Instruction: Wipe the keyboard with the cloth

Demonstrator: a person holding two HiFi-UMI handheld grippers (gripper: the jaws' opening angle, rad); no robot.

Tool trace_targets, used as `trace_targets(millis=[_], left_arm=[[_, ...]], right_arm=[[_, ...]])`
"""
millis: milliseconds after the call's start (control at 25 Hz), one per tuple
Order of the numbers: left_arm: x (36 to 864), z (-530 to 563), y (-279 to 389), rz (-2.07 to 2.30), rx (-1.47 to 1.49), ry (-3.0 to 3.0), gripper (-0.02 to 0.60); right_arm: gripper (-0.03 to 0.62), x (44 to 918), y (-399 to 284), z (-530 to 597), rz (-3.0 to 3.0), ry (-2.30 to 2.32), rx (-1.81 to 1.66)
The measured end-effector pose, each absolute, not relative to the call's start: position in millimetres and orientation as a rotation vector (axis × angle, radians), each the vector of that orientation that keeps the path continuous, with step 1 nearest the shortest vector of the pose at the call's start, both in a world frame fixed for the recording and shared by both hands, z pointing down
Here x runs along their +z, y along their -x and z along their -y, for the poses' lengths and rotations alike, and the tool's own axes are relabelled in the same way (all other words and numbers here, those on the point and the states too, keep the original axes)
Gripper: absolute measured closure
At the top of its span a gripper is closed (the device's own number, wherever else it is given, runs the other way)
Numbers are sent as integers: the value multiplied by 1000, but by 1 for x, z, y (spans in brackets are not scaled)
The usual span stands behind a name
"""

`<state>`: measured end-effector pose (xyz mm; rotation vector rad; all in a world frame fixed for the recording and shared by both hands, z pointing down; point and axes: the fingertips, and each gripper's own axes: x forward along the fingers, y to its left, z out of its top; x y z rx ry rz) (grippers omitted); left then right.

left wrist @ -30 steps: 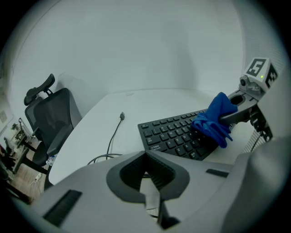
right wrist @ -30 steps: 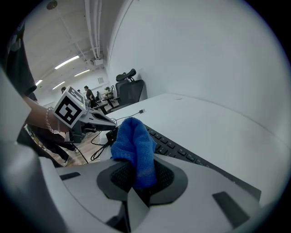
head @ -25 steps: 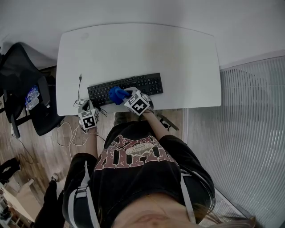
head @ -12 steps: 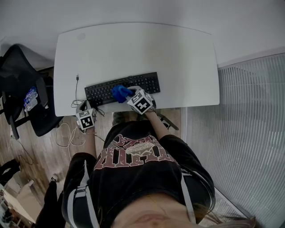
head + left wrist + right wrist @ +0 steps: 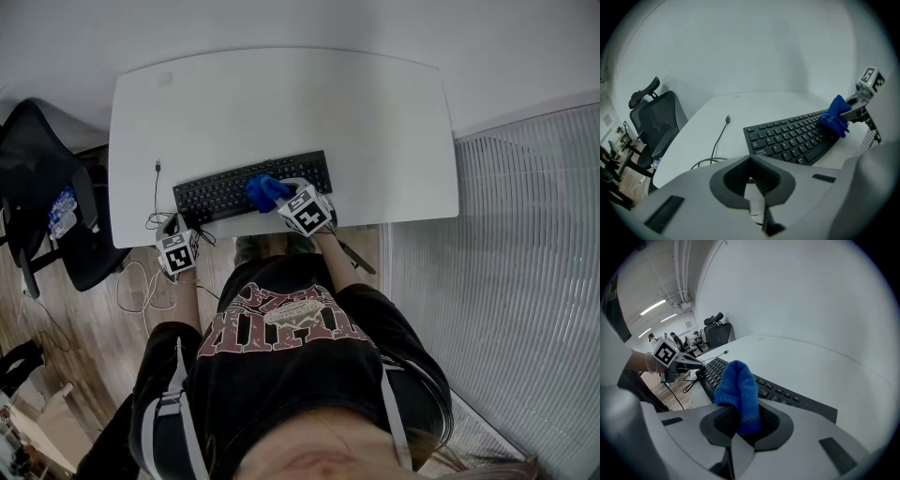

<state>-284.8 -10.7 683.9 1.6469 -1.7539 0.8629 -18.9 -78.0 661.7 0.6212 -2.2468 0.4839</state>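
- A white desk with rounded corners (image 5: 281, 103) fills the upper middle of the head view, against a pale wall. Wooden floor shows at the lower left and a ribbed whitish surface at the right.
- A black mesh office chair with a headrest (image 5: 42, 202) stands at the left edge of that view, beside the desk's left end. It also appears at the left of the left gripper view (image 5: 658, 124).
- The flat black computer keyboard (image 5: 220, 192) lies slightly slanted on the desk, near its front edge and left of centre.
- A thin black cable with a small plug at its tip (image 5: 157, 192) runs down the desk just left of the keyboard and loops at the front edge.
- The right gripper (image 5: 281, 197) reaches over the desk's front edge at mid-frame. Its jaws are clamped on a bunched bright-blue fleecy cloth (image 5: 738, 394).
- In the head view the cloth's free end lies on the keys, right of the keyboard's middle. In the left gripper view it hangs onto the keys at the keyboard's right end.
- The left gripper (image 5: 174, 234) sits at the desk's front left corner, just beside the keyboard's left end and apart from it. Its jaws are drawn together with nothing between them.
- The person, in a black printed T-shirt, fills the lower middle of the head view.
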Motion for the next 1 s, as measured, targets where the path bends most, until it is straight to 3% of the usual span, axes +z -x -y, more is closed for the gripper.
trace_targets(millis=[1000], left_arm=[[686, 9, 285, 1802, 855, -1595, 548]], right_arm=[[530, 667, -84, 99, 2139, -891, 591]])
